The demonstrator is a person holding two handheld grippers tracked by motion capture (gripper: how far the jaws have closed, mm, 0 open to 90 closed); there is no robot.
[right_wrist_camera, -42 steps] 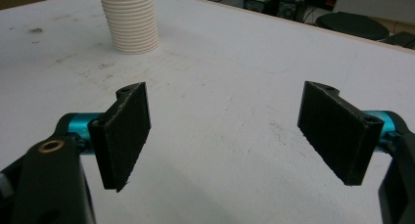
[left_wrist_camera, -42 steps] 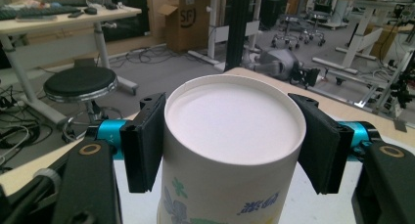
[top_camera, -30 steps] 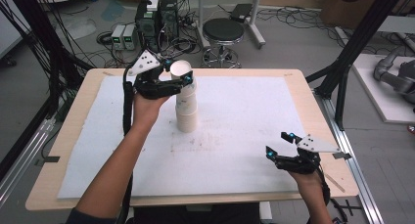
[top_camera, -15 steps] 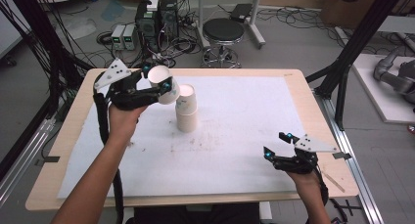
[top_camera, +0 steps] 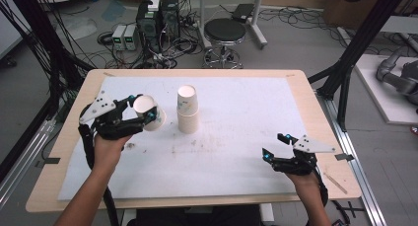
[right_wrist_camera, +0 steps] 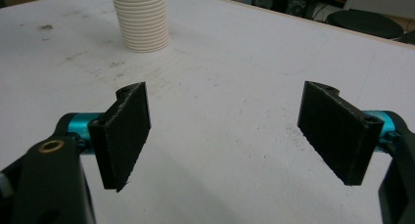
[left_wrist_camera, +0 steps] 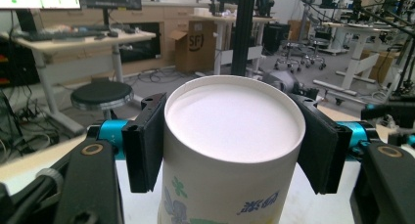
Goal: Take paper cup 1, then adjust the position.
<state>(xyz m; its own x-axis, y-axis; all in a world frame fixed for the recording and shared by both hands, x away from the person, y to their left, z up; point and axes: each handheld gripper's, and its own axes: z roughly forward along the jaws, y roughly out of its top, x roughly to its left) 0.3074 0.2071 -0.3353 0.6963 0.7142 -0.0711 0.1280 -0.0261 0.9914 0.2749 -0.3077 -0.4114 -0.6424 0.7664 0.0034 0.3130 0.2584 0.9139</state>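
Observation:
My left gripper (top_camera: 143, 113) is shut on a white paper cup (top_camera: 156, 118) with a blue and green print, held tilted above the left part of the table. In the left gripper view both black pads (left_wrist_camera: 144, 141) press the sides of the paper cup (left_wrist_camera: 230, 136), whose round white end faces away from the hand. A stack of upturned paper cups (top_camera: 188, 112) stands just to the right of it, at the middle of the white mat (top_camera: 236, 137). My right gripper (top_camera: 274, 146) rests open near the front right; in the right gripper view it (right_wrist_camera: 230, 131) holds nothing, and the stack (right_wrist_camera: 142, 18) stands far ahead.
The wooden table's edge (top_camera: 315, 102) rings the mat. Behind the table stand a black stool (top_camera: 225, 33), computer cases (top_camera: 157, 14) and loose cables on the floor. Black frame posts (top_camera: 355, 48) rise at the right and left.
My left gripper has carried the cup off the top of the stack, moving left and lower. The right gripper has stayed where it was.

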